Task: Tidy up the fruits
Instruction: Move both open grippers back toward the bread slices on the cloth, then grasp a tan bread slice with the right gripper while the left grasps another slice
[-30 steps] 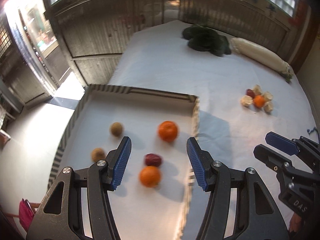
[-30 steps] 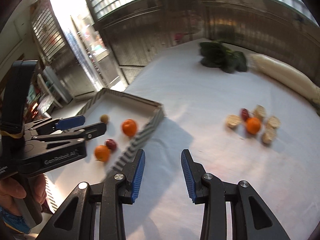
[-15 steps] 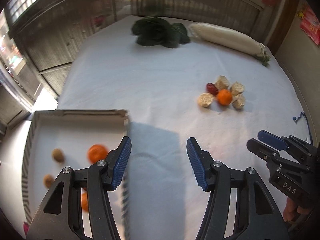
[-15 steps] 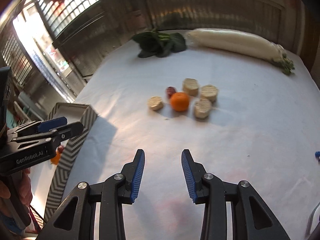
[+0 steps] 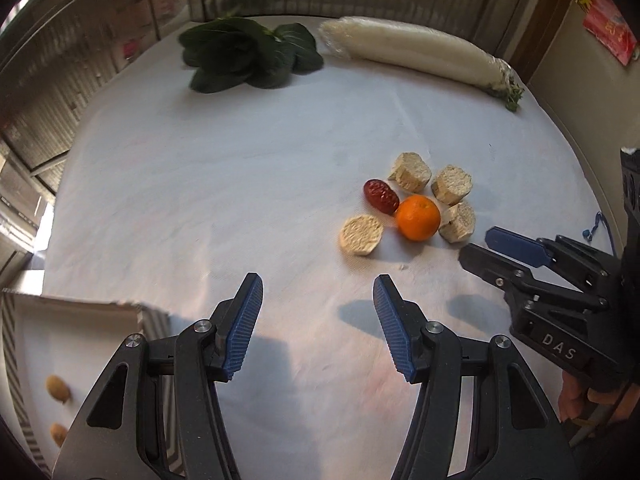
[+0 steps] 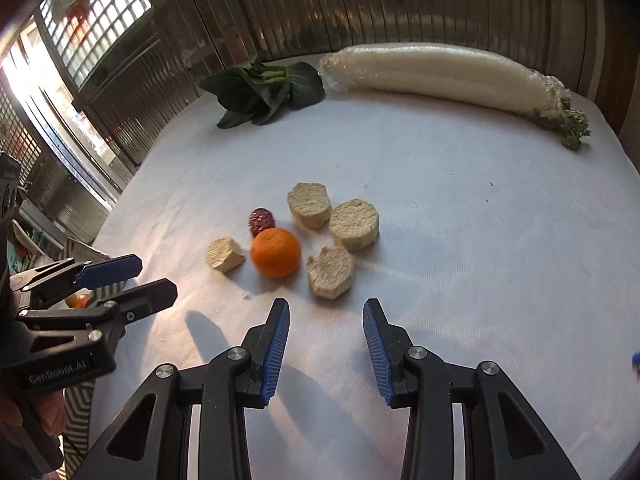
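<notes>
With both jaws spread and empty, our right gripper [image 6: 325,345] faced the orange [image 6: 275,252] at mid-frame on the worktop [image 6: 460,240]; we judged a clean approach between the bread pieces [image 6: 331,265] best; left gripper [image 5: 318,326] likewise.

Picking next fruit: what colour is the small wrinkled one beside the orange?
Dark red; the wrinkled fruit touches the orange, clearest in the left wrist view.
</notes>
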### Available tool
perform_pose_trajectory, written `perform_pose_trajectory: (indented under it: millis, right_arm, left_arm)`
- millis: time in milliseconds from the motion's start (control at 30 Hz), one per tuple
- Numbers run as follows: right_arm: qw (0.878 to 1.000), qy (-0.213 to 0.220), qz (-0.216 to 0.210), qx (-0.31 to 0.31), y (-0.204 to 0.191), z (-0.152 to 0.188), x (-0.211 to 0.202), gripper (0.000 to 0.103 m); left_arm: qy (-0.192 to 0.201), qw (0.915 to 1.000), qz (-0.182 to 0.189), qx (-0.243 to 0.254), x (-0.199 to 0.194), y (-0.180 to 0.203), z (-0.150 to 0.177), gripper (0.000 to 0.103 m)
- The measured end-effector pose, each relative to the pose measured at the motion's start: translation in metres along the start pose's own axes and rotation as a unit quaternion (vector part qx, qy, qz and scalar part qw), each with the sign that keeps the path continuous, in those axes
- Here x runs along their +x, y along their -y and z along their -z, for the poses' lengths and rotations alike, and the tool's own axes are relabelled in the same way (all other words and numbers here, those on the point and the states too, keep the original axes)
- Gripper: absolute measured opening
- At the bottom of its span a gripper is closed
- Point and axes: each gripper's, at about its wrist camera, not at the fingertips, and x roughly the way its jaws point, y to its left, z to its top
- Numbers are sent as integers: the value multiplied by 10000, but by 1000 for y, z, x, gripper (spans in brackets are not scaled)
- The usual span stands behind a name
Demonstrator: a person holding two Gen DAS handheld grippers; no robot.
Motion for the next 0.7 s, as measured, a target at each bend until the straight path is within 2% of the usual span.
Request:
perform_pose_trajectory:
  millis: [300, 700]
  right_arm:
    - [10000, 25, -18, -31, 3, -12, 13, 37]
    - [9998, 65, 97, -186, -2, -14, 17, 37]
  left_arm:
    - [3, 9999, 51, 158, 17, 11, -16, 58]
    - [-9, 9995, 18, 307, 33, 15, -16, 58]
